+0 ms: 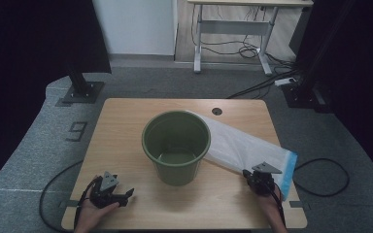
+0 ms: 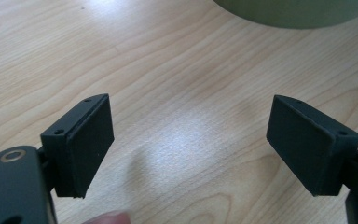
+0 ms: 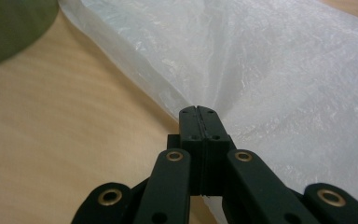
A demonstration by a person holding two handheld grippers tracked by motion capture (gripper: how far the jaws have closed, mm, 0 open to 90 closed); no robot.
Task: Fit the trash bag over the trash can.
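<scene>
White plastic bag (image 1: 245,145) lies at three o'clock of the green bucket (image 1: 176,145), its far end against the rim. Right gripper (image 3: 199,112) pinches its near edge; left gripper (image 2: 189,140) gapes wide at seven o'clock, clear of the bucket.

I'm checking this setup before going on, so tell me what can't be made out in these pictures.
- High view: the near part of the bucket's floor is hidden by its own front wall.
- High view: the table under the white plastic bag is covered by it.
- Right gripper view: the right claw is shut at the bag's edge; how much film is pinched is hidden by the pads.
- Left gripper view: the bucket is cut off by the top edge beyond the open left claw.
</scene>
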